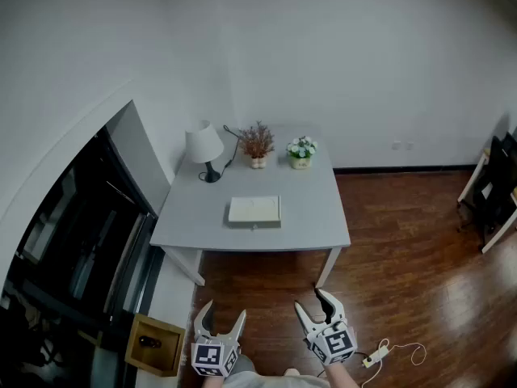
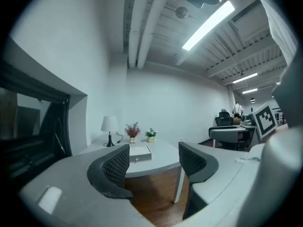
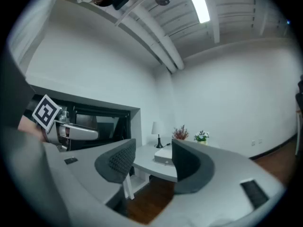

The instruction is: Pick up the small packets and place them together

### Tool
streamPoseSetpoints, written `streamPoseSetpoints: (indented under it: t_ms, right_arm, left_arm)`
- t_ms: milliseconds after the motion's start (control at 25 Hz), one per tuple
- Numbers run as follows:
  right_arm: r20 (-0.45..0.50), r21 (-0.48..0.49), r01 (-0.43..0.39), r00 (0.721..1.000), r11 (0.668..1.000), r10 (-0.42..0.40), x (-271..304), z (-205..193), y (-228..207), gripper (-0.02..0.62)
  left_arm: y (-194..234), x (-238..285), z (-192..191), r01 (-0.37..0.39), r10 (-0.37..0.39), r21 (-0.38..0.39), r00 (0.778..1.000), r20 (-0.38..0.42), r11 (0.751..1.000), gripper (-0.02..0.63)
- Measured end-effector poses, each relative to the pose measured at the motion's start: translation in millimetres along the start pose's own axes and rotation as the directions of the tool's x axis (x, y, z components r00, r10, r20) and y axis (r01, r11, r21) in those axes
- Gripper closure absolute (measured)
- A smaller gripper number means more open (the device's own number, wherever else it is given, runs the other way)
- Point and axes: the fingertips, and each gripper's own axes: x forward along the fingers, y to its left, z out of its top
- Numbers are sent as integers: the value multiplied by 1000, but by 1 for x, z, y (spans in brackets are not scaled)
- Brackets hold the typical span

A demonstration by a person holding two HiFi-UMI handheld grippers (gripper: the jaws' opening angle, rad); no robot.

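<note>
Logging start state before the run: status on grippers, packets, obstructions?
Left gripper open, empty. Right gripper open, empty. No packets visible; white box on table, ahead of both. Nothing seen in the way.

Table (image 1: 311,208) w/ lamp (image 1: 204,145), box (image 1: 254,209), plants (image 1: 257,142)

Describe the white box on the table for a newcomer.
Grey table against the white wall. White box lies flat near its front edge, centred. Unlike the lamp, dried plant and flower pot standing at the back, it is low and rectangular.
</note>
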Motion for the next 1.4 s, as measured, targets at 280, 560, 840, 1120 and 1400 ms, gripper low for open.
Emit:
streamPoseSetpoints:
  t_ms: [280,560,840,1120,1400]
  right_arm:
    - [-27,-57,-5,1000,998,4,87,-11,12,362]
    - [-14,-61,107,994,992,-108,193,26,-4,362]
    - [-18,-48,122,992,991,-123,301,37,1,362]
    - [3,-51,98,995,994,-98,353,46,4,362]
    - [-44,18,86,995,996,-85,362,18,-33,362]
  left_arm:
    - [66,74,11,54,-53,-13,997,64,998,295]
    - [155,160,57,158,-161,37,982,102,987,295]
    - [224,213,81,206,-206,12,971,120,978,295]
    - [268,245,81,205,-206,24,974,94,978,295]
    - [263,275,72,165,-165,14,985,45,986,295]
